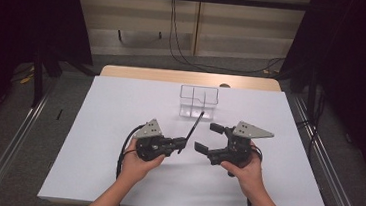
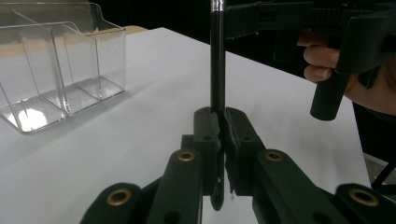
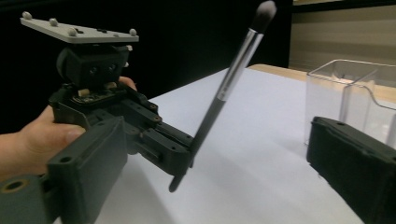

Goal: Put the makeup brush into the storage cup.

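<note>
A black makeup brush (image 1: pixel 193 130) with a silver ferrule and a dark tuft is clamped near its handle end in my left gripper (image 1: pixel 181 144), which is shut on it. The brush (image 2: pixel 217 56) slants up and away toward the clear organizer. In the right gripper view the brush (image 3: pixel 225 93) leans up to the right out of the left gripper (image 3: pixel 180 156). My right gripper (image 1: pixel 209 138) faces the left one with its jaws wide apart and nothing between the pads. The brush stands just off its jaw tips.
A clear plastic organizer (image 1: pixel 192 90) with several compartments stands at the back middle of the white table (image 1: pixel 121 102); it also appears as the organizer (image 2: pixel 60 70) and organizer (image 3: pixel 345 84). Cables trail from both grippers toward the near edge. Dark curtains flank the table.
</note>
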### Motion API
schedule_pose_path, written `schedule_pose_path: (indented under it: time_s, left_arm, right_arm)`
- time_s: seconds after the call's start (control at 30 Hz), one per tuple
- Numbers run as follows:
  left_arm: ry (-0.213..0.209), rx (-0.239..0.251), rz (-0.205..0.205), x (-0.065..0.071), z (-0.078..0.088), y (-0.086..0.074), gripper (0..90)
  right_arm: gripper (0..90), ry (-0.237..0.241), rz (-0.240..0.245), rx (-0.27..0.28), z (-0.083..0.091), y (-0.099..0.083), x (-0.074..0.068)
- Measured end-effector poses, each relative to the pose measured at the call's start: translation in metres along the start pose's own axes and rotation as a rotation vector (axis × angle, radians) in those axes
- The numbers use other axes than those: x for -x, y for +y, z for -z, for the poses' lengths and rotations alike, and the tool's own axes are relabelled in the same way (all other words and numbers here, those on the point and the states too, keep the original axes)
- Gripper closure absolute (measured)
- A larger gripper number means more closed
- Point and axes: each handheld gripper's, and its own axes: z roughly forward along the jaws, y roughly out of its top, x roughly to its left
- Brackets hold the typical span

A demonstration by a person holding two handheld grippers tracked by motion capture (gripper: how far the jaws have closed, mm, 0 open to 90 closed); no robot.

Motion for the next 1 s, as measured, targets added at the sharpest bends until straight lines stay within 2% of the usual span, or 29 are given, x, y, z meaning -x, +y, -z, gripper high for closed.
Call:
schedule_pose_path:
  time_s: [0.2, 0.3, 0.47, 0.63, 0.67, 0.73, 0.77, 0.83, 0.9, 1.0]
  left_arm:
    - [0.001, -0.001, -0.006, 0.0, -0.001, 0.0, 84.1]
    - [-0.001, 0.003, -0.007, 0.001, -0.001, 0.0, 84.2]
    - [-0.005, 0.006, -0.01, 0.002, -0.002, 0.0, 84.1]
    - [-0.006, 0.007, -0.01, 0.002, -0.002, 0.0, 84.2]
    - [-0.007, 0.008, -0.01, 0.002, -0.002, 0.0, 84.1]
    - [-0.005, 0.008, -0.012, 0.002, -0.002, 0.0, 84.1]
    - [-0.004, 0.007, -0.013, 0.003, -0.002, 0.0, 84.1]
    - [-0.005, 0.005, -0.02, 0.003, -0.002, 0.0, 84.1]
    - [-0.005, 0.004, -0.02, 0.003, -0.003, 0.0, 84.1]
    - [-0.005, 0.008, -0.015, 0.003, -0.002, -0.001, 84.1]
  right_arm:
    - [17.9, -0.002, 0.009, 0.007, -0.006, -0.002, -0.003]
    - [29.4, -0.006, 0.006, 0.029, -0.007, -0.002, -0.004]
    - [37.2, -0.004, -0.014, 0.023, -0.012, -0.002, -0.003]
    - [44.6, -0.008, 0.001, 0.023, -0.015, -0.002, -0.003]
    - [47.9, 0.003, -0.003, 0.019, -0.016, -0.003, -0.003]
    - [49.5, -0.005, -0.007, 0.012, -0.017, -0.003, -0.003]
    - [50.6, -0.012, -0.013, 0.014, -0.017, -0.003, -0.003]
    - [53.8, 0.004, -0.04, 0.025, -0.019, -0.003, -0.002]
    - [58.2, -0.008, -0.027, 0.021, -0.019, -0.002, -0.003]
    - [64.3, 0.003, -0.035, 0.018, -0.021, -0.002, -0.003]
